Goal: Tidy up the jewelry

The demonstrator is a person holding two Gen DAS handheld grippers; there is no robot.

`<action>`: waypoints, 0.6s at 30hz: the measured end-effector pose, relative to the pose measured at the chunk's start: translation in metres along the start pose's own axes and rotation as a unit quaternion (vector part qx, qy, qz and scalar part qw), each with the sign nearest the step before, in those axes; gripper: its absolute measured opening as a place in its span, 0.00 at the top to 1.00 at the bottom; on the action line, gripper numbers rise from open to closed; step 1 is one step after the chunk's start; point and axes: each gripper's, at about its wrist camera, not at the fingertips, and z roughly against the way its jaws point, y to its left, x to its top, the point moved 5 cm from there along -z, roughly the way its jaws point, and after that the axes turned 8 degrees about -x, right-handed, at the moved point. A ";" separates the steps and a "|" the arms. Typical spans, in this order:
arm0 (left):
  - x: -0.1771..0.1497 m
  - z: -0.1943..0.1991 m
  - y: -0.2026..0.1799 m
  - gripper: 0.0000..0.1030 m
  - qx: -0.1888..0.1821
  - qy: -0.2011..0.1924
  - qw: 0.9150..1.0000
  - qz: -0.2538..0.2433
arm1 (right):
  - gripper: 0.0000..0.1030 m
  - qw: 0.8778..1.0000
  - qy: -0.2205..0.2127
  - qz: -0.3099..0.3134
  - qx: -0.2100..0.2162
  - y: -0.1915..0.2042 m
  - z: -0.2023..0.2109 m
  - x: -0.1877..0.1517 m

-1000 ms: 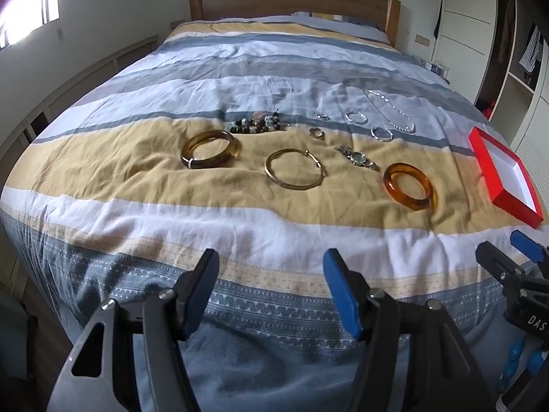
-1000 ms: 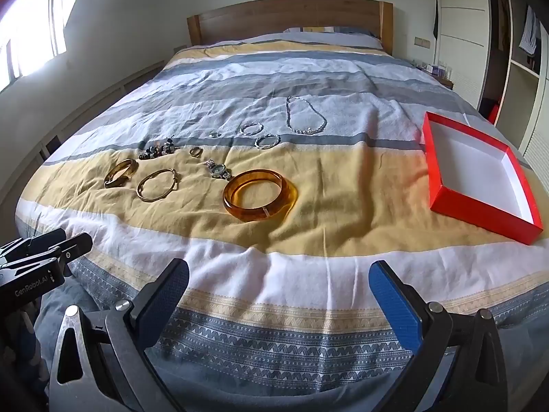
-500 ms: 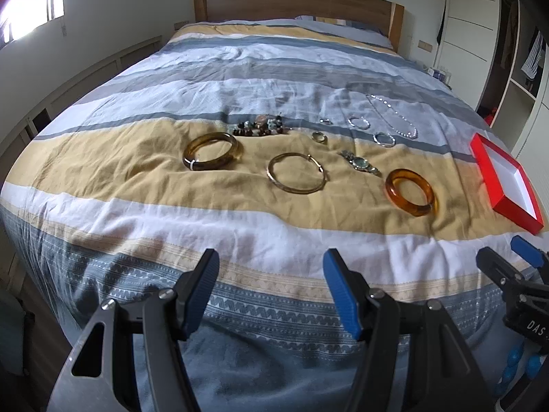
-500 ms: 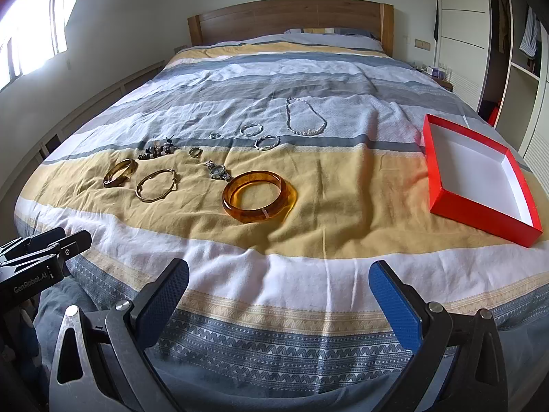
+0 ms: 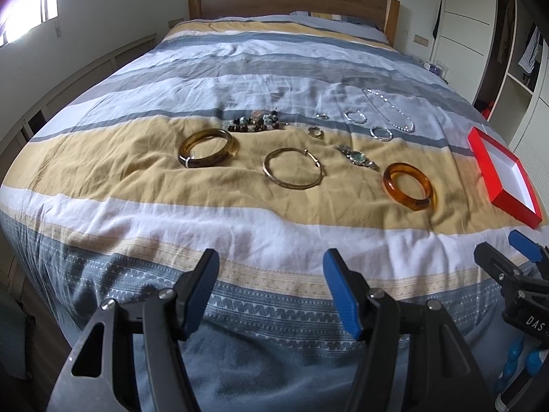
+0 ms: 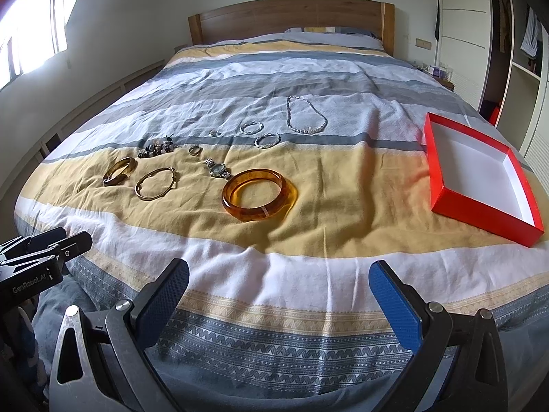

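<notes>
Left of the red box (image 6: 480,175): three bangles, one watch (image 6: 218,169), one necklace (image 6: 305,116). Left gripper (image 5: 271,281) and right gripper (image 6: 279,286) both gape wide, holding nothing.

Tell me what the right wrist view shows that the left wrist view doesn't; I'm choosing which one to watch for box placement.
Only the right wrist view shows the whole red box, with all four walls and its bare white floor, plus the left tool from the side.

Only the left wrist view shows the dark bangle as a full ring and the right tool at its edge; there the box is squeezed against the frame.

Both show the striped bed cover, amber bangle, gold hoop, watch and pearl necklace, and each view's own tool open.
</notes>
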 end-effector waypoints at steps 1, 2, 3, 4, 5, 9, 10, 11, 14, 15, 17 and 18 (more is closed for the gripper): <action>0.000 0.000 0.000 0.41 -0.001 0.001 1.000 0.001 | 0.01 1.000 0.000 0.001 0.000 0.000 -0.001 0.000; 0.000 0.000 0.000 0.41 0.000 0.000 1.000 0.002 | 0.01 1.000 0.000 0.001 0.000 0.000 -0.001 0.000; 0.000 0.000 0.000 0.41 0.000 0.000 1.000 0.001 | 0.01 1.000 0.000 0.002 0.000 0.001 -0.001 -0.001; 0.000 0.000 -0.001 0.41 -0.001 0.000 1.000 0.001 | 0.01 1.000 0.000 0.002 0.000 0.001 -0.001 -0.001; -0.001 0.000 -0.001 0.41 -0.002 0.001 1.000 0.001 | 0.01 1.000 0.000 0.002 0.000 0.001 -0.001 -0.001; -0.001 -0.002 -0.002 0.41 -0.005 0.003 1.000 0.000 | 0.01 1.000 0.002 0.004 -0.001 0.002 -0.002 -0.002; -0.001 -0.002 -0.002 0.41 -0.004 0.002 1.000 0.000 | 0.01 1.000 0.003 0.004 -0.002 0.003 -0.002 -0.002; -0.001 -0.002 -0.002 0.41 -0.004 0.002 1.000 0.000 | 0.01 1.000 0.003 0.004 -0.002 0.002 -0.002 -0.002; -0.001 -0.002 -0.002 0.41 -0.001 0.001 1.000 0.000 | 0.01 1.000 0.005 0.005 -0.002 0.002 -0.003 -0.002; 0.000 -0.002 -0.001 0.41 -0.001 0.000 1.000 0.000 | 0.01 1.000 0.005 0.006 -0.002 0.003 -0.003 -0.002; 0.001 -0.001 -0.001 0.41 0.004 -0.003 1.000 -0.001 | 0.01 1.000 0.006 0.007 -0.003 0.002 -0.003 -0.003; 0.002 -0.001 0.000 0.41 0.006 -0.005 1.000 0.000 | 0.01 1.000 0.005 0.006 -0.002 0.002 -0.003 -0.003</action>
